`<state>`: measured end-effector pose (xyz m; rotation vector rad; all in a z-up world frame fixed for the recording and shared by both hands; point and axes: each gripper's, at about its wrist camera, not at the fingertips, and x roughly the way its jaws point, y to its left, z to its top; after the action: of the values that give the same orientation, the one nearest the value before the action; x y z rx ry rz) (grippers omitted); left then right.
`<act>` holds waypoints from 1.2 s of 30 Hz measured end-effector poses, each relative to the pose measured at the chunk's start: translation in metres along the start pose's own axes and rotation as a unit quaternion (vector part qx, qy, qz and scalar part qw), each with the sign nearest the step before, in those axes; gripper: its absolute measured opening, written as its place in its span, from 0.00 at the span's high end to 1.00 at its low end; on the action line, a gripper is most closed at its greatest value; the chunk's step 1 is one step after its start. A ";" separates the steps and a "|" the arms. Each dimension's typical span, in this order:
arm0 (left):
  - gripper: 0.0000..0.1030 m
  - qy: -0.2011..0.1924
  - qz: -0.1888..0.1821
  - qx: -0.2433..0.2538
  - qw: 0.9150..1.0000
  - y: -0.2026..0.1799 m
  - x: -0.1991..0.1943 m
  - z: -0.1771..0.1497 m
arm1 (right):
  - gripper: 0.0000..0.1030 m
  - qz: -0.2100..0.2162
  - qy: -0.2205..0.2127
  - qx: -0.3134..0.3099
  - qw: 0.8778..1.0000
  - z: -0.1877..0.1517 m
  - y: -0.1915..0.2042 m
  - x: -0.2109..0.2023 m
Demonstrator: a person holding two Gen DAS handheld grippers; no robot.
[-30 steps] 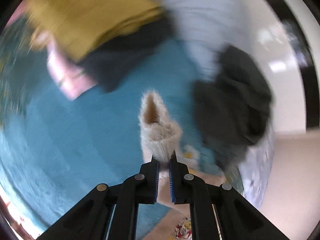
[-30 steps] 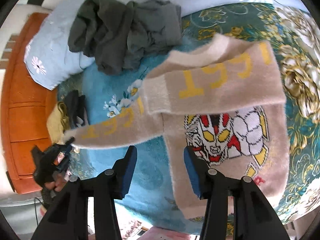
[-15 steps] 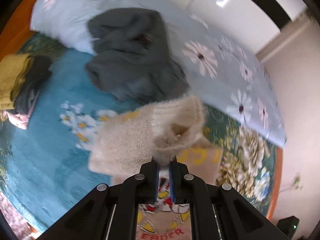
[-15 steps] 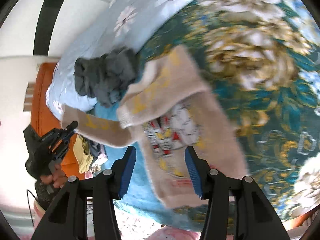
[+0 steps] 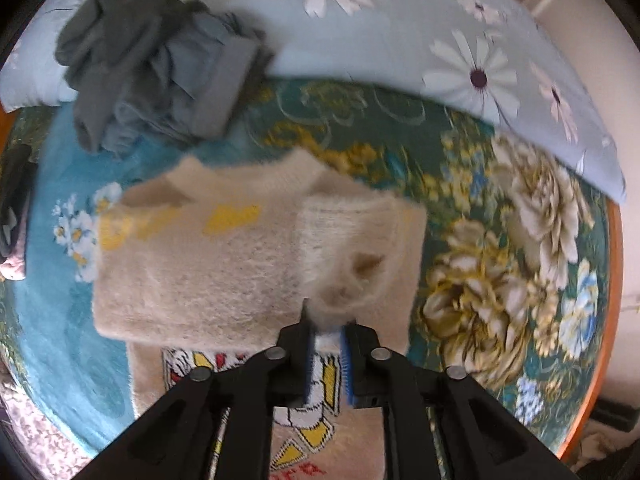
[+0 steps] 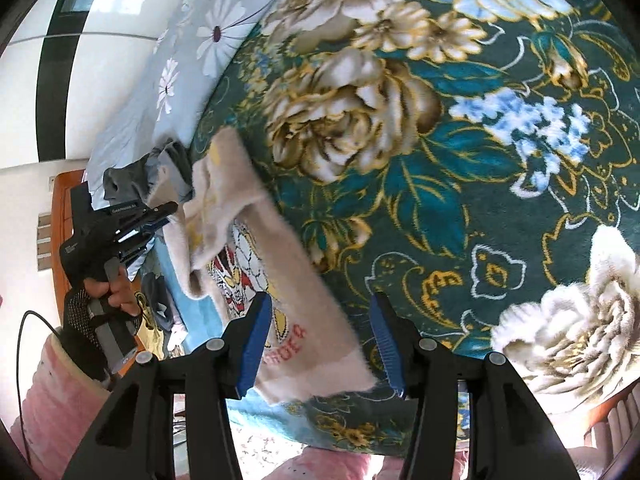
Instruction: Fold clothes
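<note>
Spread over the bed is a teal plush blanket (image 6: 460,208) printed with large cream and gold flowers, and along its far edge a pale blue quilt with white daisies (image 5: 460,40) is laid. White wall with a black band is seen beyond the quilt in the right wrist view, and an orange wooden bed frame (image 6: 60,216) is glimpsed at the left.

On the blanket a fuzzy beige knitted sweater with yellow lettering and a red, white and yellow robot face (image 5: 224,264) is spread, its sleeves folded across the chest. The cuff of one sleeve (image 5: 344,256) is gripped by the left gripper (image 5: 326,354), whose jaws are clenched on it above the folded sleeves. The right gripper (image 6: 320,344) is held over the near hem with its jaws released and nothing between them.

Red letters near the hem are partly read as "ADER" (image 6: 286,346); the yellow lettering on the sleeves is too blurred to read.

A crumpled heap of dark grey garments (image 5: 160,56) is seen at the far left, partly on the quilt. A dark stack of clothes (image 5: 12,208) is cut off at the left edge.
</note>
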<state>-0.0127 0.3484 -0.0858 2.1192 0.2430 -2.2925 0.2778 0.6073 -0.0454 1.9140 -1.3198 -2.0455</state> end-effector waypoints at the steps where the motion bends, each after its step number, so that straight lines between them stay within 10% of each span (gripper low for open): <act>1: 0.67 0.004 -0.008 0.003 1.000 0.000 0.000 -0.001 | 0.49 0.003 0.000 0.002 1.000 0.001 -0.002 0.001; 7: 0.38 -0.008 -0.078 -0.002 0.997 0.023 -0.035 -0.012 | 0.49 0.016 0.017 -0.013 1.000 -0.003 0.014 0.021; 16: 0.34 0.013 -0.066 -0.116 0.991 0.179 -0.022 -0.087 | 0.36 -0.007 0.079 -0.028 0.996 -0.038 0.025 0.094; 23: 0.34 0.107 -0.067 -0.253 0.959 0.304 0.047 -0.201 | 0.36 -0.086 0.106 -0.053 0.989 -0.049 0.009 0.145; 29: 0.34 0.130 -0.121 -0.245 0.953 0.295 0.072 -0.228 | 0.34 -0.098 0.103 -0.035 0.989 -0.059 0.006 0.163; 33: 0.36 0.143 -0.116 -0.194 0.964 0.272 0.076 -0.234 | 0.36 -0.104 0.104 -0.020 0.989 -0.071 0.003 0.164; 36: 0.66 0.152 -0.099 -0.155 0.971 0.261 0.074 -0.238 | 0.39 -0.109 0.107 -0.020 0.988 -0.083 0.001 0.165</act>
<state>0.2461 0.1269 -0.2039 2.3506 0.7932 -1.8448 0.3079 0.4708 -0.1654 2.2725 -1.0561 -1.8664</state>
